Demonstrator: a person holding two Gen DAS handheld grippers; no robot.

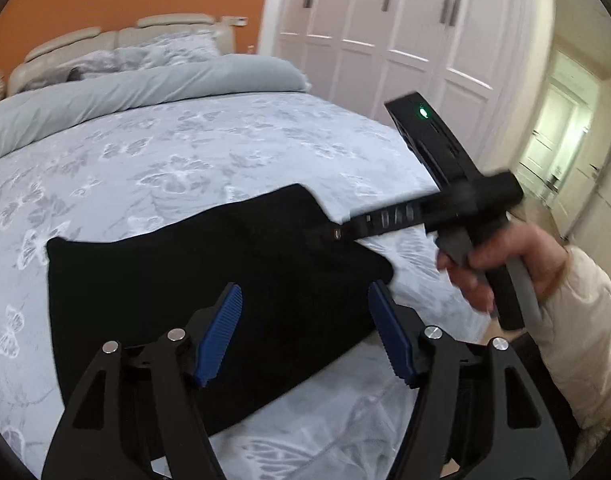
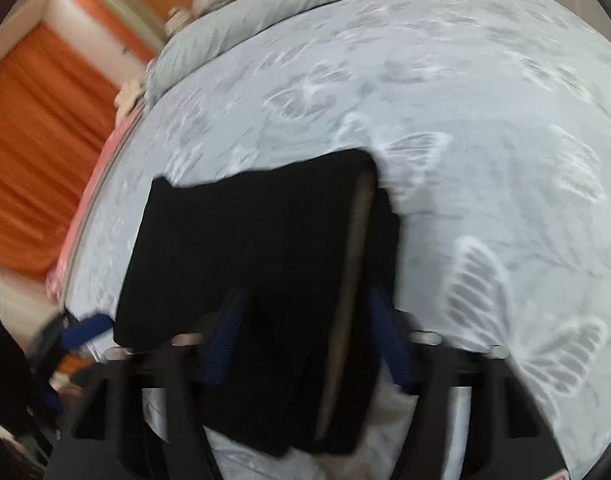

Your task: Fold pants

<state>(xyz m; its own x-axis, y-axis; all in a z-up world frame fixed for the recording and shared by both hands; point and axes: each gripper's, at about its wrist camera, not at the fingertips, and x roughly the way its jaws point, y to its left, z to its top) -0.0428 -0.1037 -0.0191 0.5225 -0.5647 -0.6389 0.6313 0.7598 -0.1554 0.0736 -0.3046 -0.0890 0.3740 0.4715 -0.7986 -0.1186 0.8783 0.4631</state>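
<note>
Black pants (image 1: 209, 292) lie folded into a compact rectangle on the bed, also in the right wrist view (image 2: 257, 248), where a brown waistband lining (image 2: 355, 264) shows along the right edge. My left gripper (image 1: 305, 336) hovers open and empty above the pants' near edge, its blue pads (image 1: 221, 332) wide apart. My right gripper (image 2: 305, 348) is open above the pants' near side, blurred by motion; from the left wrist view its black body (image 1: 457, 208) sits at the pants' right edge, held by a hand.
The bed (image 1: 177, 152) has a pale grey butterfly-print cover and a grey duvet roll (image 1: 145, 88) near the headboard. White wardrobe doors (image 1: 385, 32) stand to the right. Orange curtains (image 2: 37, 152) hang beyond the bed's left side.
</note>
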